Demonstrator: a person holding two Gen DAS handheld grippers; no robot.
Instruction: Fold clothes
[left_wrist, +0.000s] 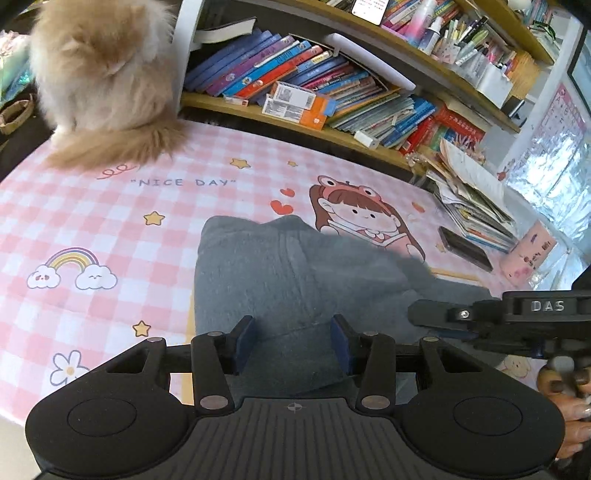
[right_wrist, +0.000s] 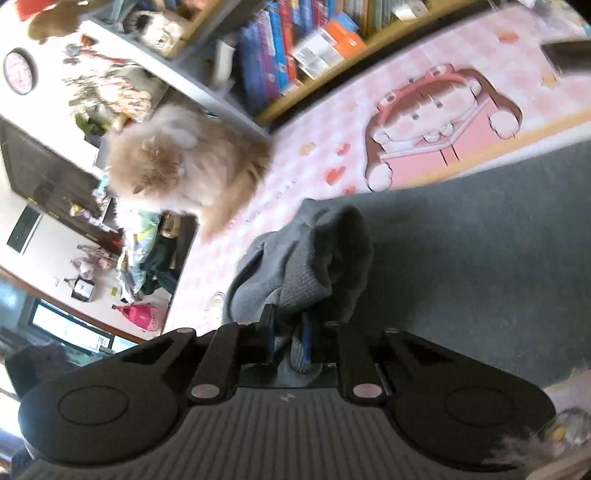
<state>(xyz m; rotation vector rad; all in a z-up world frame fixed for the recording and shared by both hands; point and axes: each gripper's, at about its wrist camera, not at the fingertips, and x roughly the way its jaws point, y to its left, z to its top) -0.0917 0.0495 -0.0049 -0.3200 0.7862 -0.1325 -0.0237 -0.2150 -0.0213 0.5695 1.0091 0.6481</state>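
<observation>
A pink-and-white checked cloth (left_wrist: 110, 229) printed with a rainbow, stars and a cartoon girl covers the surface. Behind it a wooden bookshelf (left_wrist: 295, 122) holds leaning rows of colourful books (left_wrist: 280, 66). A fluffy cream cat (left_wrist: 103, 74) sits at the far corner. A round pink clock (right_wrist: 20, 70) hangs on a white wall.

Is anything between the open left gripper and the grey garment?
Nothing visible. The left gripper hangs open right over the grey garment, with only cloth between its fingers. The right gripper already pinches a fold. The cat sits on the cloth's far corner.
</observation>
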